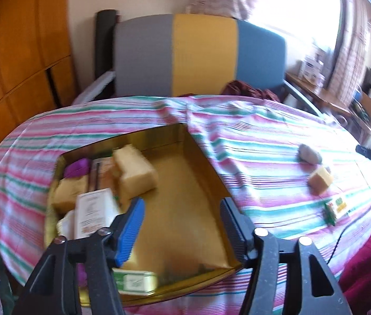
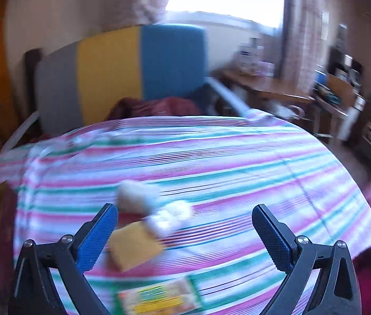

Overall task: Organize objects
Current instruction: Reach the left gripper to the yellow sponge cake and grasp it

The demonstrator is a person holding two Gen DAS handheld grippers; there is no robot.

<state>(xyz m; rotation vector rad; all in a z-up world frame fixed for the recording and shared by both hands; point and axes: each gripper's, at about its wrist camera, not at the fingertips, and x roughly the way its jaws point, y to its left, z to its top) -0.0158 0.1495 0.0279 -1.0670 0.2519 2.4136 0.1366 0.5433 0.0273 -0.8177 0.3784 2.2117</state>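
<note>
green packet (image 2: 159, 298) lies flat, long axis across, below right gripper (image 2: 185, 227).

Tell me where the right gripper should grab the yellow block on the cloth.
Take the yellow block across its two flat side faces, coming down from above. It lies flat on the cloth, just ahead of the open right gripper; its blocky shape probably suits the pads.

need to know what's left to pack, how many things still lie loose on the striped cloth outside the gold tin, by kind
grey stone-like lump: 1
tan block: 1
green and yellow packet: 1
total: 3
</note>
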